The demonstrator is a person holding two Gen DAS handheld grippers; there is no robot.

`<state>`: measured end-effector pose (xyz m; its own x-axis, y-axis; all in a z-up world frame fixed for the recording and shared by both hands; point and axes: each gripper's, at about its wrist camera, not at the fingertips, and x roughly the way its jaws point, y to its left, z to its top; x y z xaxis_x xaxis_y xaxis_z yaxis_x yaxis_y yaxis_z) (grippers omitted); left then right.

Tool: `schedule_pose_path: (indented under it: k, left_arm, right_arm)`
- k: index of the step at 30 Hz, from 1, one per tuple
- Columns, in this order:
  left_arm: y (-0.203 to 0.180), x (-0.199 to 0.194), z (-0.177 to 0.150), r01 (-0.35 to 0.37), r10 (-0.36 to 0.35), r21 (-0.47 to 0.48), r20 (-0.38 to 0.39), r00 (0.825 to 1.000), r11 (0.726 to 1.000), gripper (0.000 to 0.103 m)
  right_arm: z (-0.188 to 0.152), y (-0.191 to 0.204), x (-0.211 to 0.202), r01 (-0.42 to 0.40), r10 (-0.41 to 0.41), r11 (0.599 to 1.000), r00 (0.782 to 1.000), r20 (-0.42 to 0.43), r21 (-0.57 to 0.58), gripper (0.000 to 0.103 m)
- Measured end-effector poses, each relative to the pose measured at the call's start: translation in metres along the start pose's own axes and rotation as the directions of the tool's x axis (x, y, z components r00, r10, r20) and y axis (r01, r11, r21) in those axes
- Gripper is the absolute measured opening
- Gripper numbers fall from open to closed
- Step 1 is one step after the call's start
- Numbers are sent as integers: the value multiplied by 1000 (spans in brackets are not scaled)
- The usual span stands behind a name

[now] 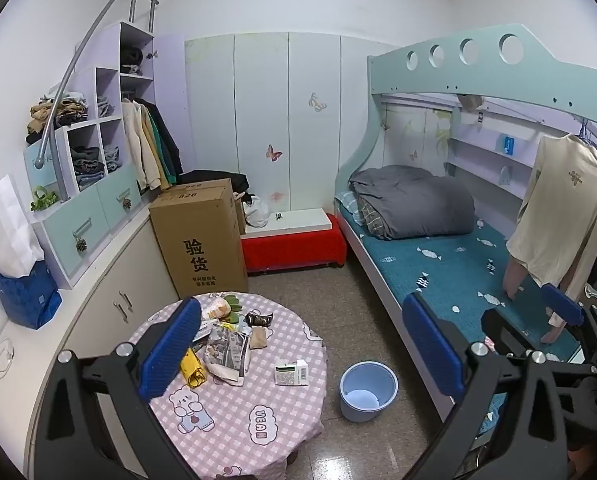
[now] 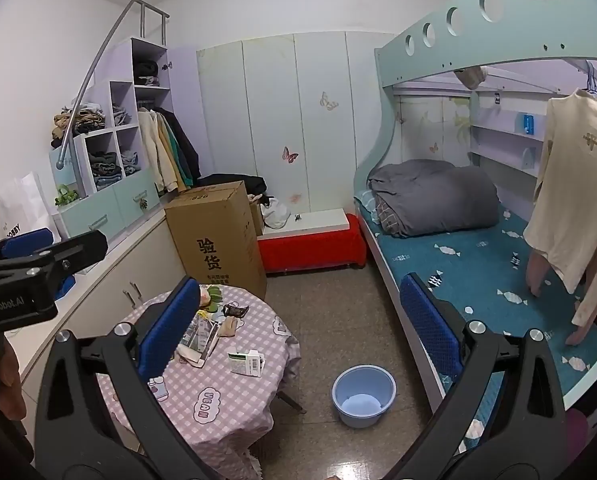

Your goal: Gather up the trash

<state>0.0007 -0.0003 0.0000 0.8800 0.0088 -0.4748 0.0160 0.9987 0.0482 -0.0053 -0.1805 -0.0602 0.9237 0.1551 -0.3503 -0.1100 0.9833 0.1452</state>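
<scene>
Both grippers are spread as wide as they go and neither has anything in it. The left gripper (image 1: pixel 302 348) hangs above the near side of the round table with the pink checked cloth (image 1: pixel 234 412), tipped a bit downward. The trash is all on that table, just past and beside its left blue padded finger (image 1: pixel 170 348): a crumpled yellow wrapper (image 1: pixel 192 370) right next to the pad, a flattened printed paper bag (image 1: pixel 226 354) beside that, a small brown paper scrap (image 1: pixel 258 336) and a dark crinkled wrapper (image 1: pixel 260 318) further out, and some green-and-orange packaging (image 1: pixel 222 306) at the far edge. A small white-and-green cardboard box (image 1: pixel 291 373) sits between the two fingers from this view, on the tabletop below them.

The light blue plastic bucket (image 1: pixel 368 392) stands on the speckled floor, also between the fingers but closer to the right one, just off the table's edge and beside the bunk bed with the teal sheet (image 1: pixel 458 268).

The right gripper (image 2: pixel 298 340) is in much the same pose, a little further back from the table, so the same box (image 2: pixel 246 362) and bucket (image 2: pixel 363 395) land between its fingers too. From its camera the left gripper's black body shows off to its left, with a hand (image 2: pixel 6 384) under it.

Beyond both tools, past the table, there's a tall brown cardboard box (image 1: pixel 200 240) and a low red-covered bench (image 1: pixel 294 250) against the wall.
</scene>
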Motion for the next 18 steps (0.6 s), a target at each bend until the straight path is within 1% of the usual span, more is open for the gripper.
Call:
schedule_pose_path:
  k: [8,11,18]
  left_arm:
    - [-7,10,-2,-6,6,-1,-3,1000,1000,98]
    - [1,13,0,-4,4,-1,0,1000,1000,98]
    - [1,13,-1,-4,4,1,-1,1000,1000,98]
  right_arm:
    - [2,-3,8,-8,8,1000,1000,-1,7,98]
    - [1,0,9,-11,11,1000,1000,0,5,98]
    - [2,-1,10,-12,12,1000,1000,-1,7,98]
